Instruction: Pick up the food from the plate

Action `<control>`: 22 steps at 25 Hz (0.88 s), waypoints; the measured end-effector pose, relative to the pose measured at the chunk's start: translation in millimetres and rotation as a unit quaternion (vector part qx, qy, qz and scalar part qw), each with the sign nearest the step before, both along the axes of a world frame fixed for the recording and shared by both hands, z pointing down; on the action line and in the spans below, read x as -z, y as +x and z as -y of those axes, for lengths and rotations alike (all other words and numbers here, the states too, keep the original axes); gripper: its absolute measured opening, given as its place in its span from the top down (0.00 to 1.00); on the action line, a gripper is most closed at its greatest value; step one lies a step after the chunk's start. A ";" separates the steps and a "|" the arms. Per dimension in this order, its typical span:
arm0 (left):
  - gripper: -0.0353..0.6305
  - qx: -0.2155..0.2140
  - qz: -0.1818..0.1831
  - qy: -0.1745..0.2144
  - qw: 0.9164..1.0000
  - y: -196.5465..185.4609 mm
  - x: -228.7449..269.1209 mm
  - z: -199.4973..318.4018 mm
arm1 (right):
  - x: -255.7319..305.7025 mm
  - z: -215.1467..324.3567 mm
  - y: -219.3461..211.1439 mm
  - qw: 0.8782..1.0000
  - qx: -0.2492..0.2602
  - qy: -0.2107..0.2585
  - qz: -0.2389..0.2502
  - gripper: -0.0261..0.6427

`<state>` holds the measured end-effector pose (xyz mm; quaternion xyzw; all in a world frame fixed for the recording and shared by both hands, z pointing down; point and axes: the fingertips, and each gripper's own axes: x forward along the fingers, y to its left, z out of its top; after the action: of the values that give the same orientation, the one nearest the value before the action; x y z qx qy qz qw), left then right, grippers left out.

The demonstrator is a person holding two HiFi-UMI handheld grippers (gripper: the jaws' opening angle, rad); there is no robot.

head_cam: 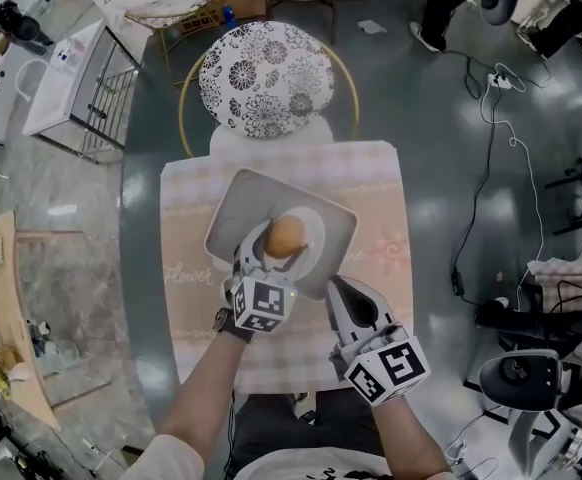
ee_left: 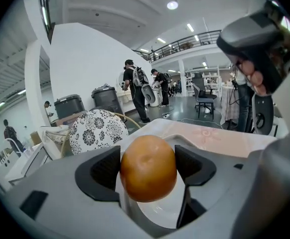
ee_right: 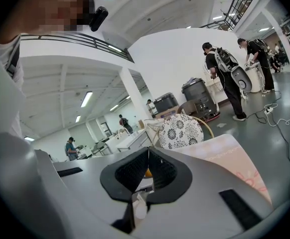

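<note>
The only writing I can read is the word "Flower" [head_cam: 189, 275] in pale script on the pink checked cloth covering the table [head_cam: 376, 183]. I can make out no brand names. Each gripper carries a cube with black and white square markers. My left gripper [ee_left: 148, 159] is clamped on the food [head_cam: 285, 235], a smooth orange-brown piece, rounded like an egg. One dark pad [ee_left: 104, 169] presses its left side and the other presses its right, so the jaws stand only as far apart as the food is wide. In the left gripper view the food looks a little taller than it is wide, so its long axis runs up and down, crosswise to the squeeze. I cannot tell which end is the narrower one. From the head view it looks nearly round. It sits over the white oval plate [head_cam: 314, 236], which lies in a grey square tray [head_cam: 233, 200] turned cornerwise on the cloth. I cannot tell whether the food touches the plate or is just clear of it. My right gripper [ee_right: 148, 152] is pressed fully closed, its two dark pads meeting tip to tip with nothing held between them. A sliver of orange shows through the small gap behind the tips. In the head view the right gripper hangs just beside the tray's near right edge and points toward the plate. Beyond the table stands a chair [head_cam: 266, 76] with a black and white flowered cushion.
</note>
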<state>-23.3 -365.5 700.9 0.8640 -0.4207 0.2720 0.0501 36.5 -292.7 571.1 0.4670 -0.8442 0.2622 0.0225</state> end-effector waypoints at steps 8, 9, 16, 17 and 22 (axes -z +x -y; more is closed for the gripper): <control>0.43 0.004 -0.034 0.013 0.999 1.0 79.6 -29.2 | 40.2 -6.7 -11.5 1.000 0.015 0.007 -0.004 0.94; 0.43 0.006 -0.038 0.015 0.999 0.3 89.9 -33.3 | 46.5 -8.0 -13.2 1.000 0.018 0.010 -0.005 0.94; 0.43 0.009 -0.066 0.019 0.998 -4.3 151.3 -64.1 | 84.5 -23.7 -23.5 0.999 0.032 0.027 -0.012 0.94; 0.43 0.009 -0.072 0.018 0.997 -4.6 159.1 -69.5 | 88.9 -28.6 -24.8 0.999 0.036 0.029 -0.014 0.94; 0.43 0.010 -0.093 0.020 0.995 -5.8 196.0 -93.0 | 111.6 -46.3 -26.6 0.997 0.055 0.045 -0.027 0.94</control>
<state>-29.1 -272.5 504.9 0.8822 -0.4278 0.1818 0.0744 9.9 -246.4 459.5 0.4274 -0.8786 0.2095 0.0389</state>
